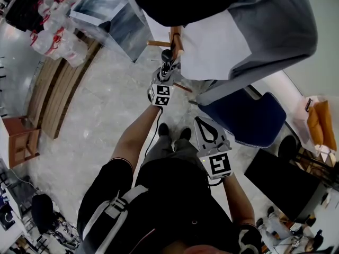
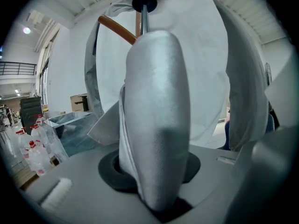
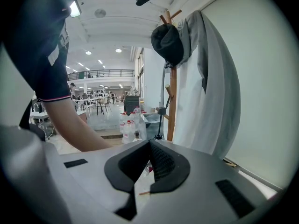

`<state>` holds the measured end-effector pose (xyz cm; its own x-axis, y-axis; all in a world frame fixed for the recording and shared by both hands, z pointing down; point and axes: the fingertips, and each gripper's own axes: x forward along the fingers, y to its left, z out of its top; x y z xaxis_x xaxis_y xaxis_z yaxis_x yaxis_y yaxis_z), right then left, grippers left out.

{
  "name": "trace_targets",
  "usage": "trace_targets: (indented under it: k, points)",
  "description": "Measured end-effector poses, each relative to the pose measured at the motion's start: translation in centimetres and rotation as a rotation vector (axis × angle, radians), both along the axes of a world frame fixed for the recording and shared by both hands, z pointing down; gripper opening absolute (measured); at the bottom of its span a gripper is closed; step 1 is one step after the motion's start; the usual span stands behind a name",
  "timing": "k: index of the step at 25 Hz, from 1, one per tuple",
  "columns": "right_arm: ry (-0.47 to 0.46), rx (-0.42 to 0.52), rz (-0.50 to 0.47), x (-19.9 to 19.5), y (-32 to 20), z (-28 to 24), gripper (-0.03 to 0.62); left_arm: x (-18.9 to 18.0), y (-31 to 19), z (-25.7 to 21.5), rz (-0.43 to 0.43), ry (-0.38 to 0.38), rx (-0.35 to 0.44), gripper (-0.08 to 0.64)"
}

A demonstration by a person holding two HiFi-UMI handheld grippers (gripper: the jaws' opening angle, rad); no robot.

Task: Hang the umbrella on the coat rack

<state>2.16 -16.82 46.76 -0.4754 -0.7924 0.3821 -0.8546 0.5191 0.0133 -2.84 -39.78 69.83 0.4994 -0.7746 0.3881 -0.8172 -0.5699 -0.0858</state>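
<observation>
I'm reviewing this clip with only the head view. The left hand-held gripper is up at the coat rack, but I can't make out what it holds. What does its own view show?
Observer: The left hand-held gripper is shut on a folded umbrella in silver-grey fabric, standing upright between its jaws.
Reviewer: Is it on a peg?
Observer: Its black knob is up beside a wooden peg. I can't tell whether it is hooked on.
Reviewer: And the right one?
Observer: The right hand-held gripper is shut and empty.
</observation>
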Motion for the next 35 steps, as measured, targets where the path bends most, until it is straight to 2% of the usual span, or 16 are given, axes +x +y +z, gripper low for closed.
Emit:
trace_targets:
  k: [10, 17, 21, 25, 35]
  points:
    - [0.002, 0.001, 0.003, 0.4, -0.1, 0.1, 0.003, -0.2, 0.1, -0.2, 0.012, 0.017, 0.018, 0.156]
    - [0.003, 0.006, -0.003, 0.4, -0.1, -0.1, 0.003, -0.5, 0.2, -0.8, 0.026, 0.013, 0.055, 0.280]
    - [0.004, 0.009, -0.004, 0.4, -0.1, -0.2, 0.003, -1.2, 0.7, -0.8, 0.018, 0.012, 0.031, 0.394]
    - [0.003, 0.012, -0.005, 0.4, -0.2, -0.2, 0.003, -1.3, 1.4, -1.5, 0.043, 0.021, 0.050, 0.438]
    - [-0.007, 0.028, 0.002, 0.8, -0.3, -0.5, 0.003, -2.1, 3.0, -3.4, 0.086, 0.039, 0.068, 0.485]
